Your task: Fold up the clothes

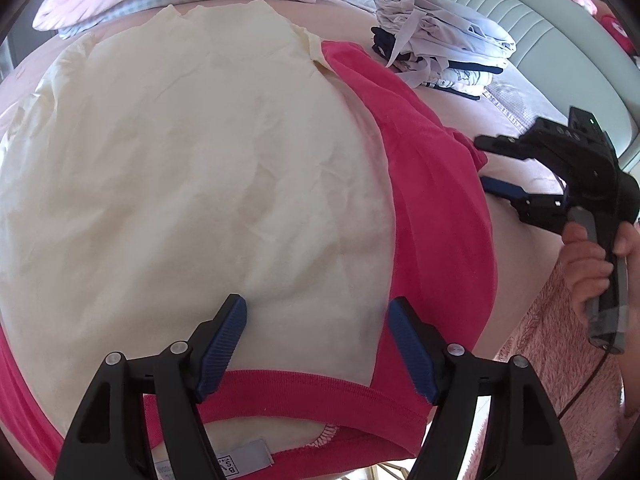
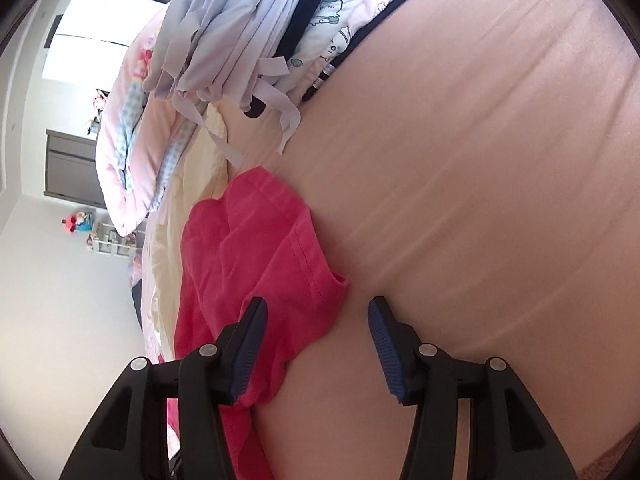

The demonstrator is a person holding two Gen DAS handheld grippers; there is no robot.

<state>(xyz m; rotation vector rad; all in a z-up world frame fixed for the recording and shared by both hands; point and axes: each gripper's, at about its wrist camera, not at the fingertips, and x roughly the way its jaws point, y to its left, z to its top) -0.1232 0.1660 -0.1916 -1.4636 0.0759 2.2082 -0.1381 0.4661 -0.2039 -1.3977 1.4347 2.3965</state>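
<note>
A pink bedsheet covers the bed, with a padded headboard behind. Spread flat on it lies a cream-and-pink garment, its pink sleeve reaching out to one side. The left gripper hovers over the collar end, jaws apart and holding nothing. The right gripper, jaws also apart, straddles the sleeve's edge. The step looks like folding the sleeve inward; that calls for closing on the sleeve hem and carrying it across the body. A stack of folded clothes sits further off.
</note>
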